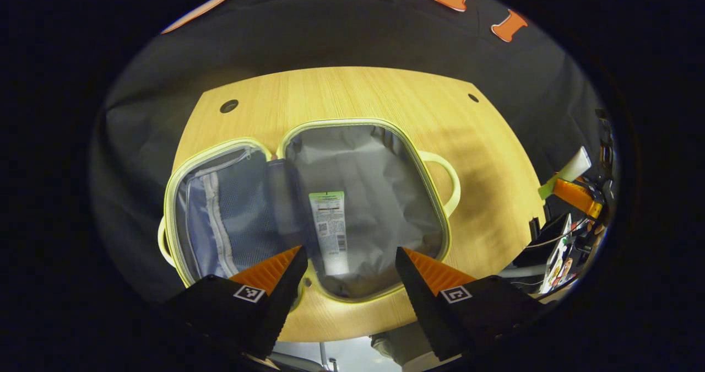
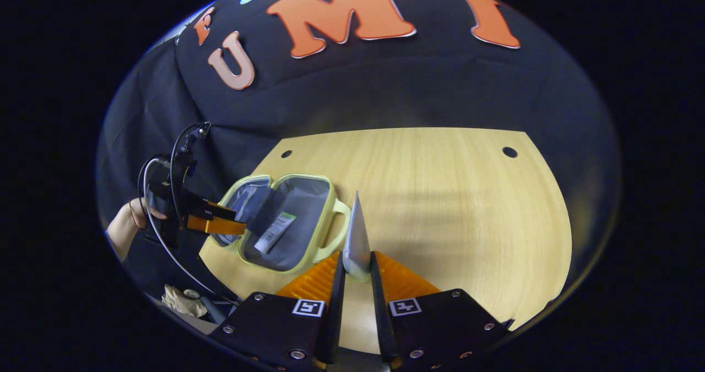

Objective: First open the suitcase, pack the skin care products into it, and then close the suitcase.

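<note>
The pale green suitcase lies open flat on the wooden table, grey lining up. A white tube with a green band rests inside its right half. My left gripper hovers open over the case's near edge, nothing between its fingers. In the right gripper view the open suitcase sits at left with the tube in it. My right gripper is shut on a second, silvery white tube that stands up between its fingers, to the right of the case. The right gripper with its tube shows at the far right.
The left gripper and the hand holding it, with cables, sit left of the case in the right gripper view. Bare table stretches to the right. Two round holes mark the table's far edge. Clutter lies below the table's left edge.
</note>
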Demonstrator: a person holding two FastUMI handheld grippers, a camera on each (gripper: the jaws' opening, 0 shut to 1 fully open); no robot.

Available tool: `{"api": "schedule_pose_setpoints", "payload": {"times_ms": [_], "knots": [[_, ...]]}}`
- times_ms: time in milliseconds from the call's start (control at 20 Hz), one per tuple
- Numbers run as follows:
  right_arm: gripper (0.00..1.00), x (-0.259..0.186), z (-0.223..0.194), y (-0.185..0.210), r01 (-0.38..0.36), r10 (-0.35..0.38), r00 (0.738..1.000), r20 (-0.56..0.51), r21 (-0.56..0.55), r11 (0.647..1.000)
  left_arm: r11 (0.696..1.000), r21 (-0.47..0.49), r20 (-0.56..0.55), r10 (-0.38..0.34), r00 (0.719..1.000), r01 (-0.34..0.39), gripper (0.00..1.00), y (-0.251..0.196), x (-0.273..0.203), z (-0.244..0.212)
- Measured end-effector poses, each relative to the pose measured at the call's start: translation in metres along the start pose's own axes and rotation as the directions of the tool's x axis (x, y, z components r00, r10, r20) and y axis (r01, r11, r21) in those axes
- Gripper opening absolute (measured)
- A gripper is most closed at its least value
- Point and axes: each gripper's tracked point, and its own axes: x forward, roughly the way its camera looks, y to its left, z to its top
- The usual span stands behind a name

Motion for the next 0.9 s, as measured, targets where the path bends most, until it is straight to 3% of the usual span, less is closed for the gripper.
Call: {"api": "schedule_pose_setpoints", "payload": {"times_ms": [200, 450, 650, 900], "knots": [[0.29, 0.03, 0.012, 0.064, -0.089, 0.087, 0.994, -0.072, -0.027, 0.996, 0.998, -0.055, 0.08, 0.034, 0.996, -0.03, 0.99, 0.054, -0.046, -0.019], [0.29, 0.085, -0.012, 0.122, -0.136, 0.14, 0.962, -0.236, 0.034, 0.99, 0.993, -0.075, 0.139, 0.099, 0.985, -0.089, 0.99, 0.122, -0.098, -0.06], [0.29, 0.128, -0.037, 0.132, -0.082, 0.108, 0.933, -0.343, 0.09, 0.993, 0.987, -0.098, 0.147, 0.139, 0.979, -0.125, 0.98, 0.17, -0.123, -0.094], [0.29, 0.163, -0.065, 0.128, 0.0, 0.041, 0.903, -0.428, 0.096, 0.995, 0.981, -0.112, 0.134, 0.171, 0.976, -0.156, 0.98, 0.194, -0.134, -0.124]]}}
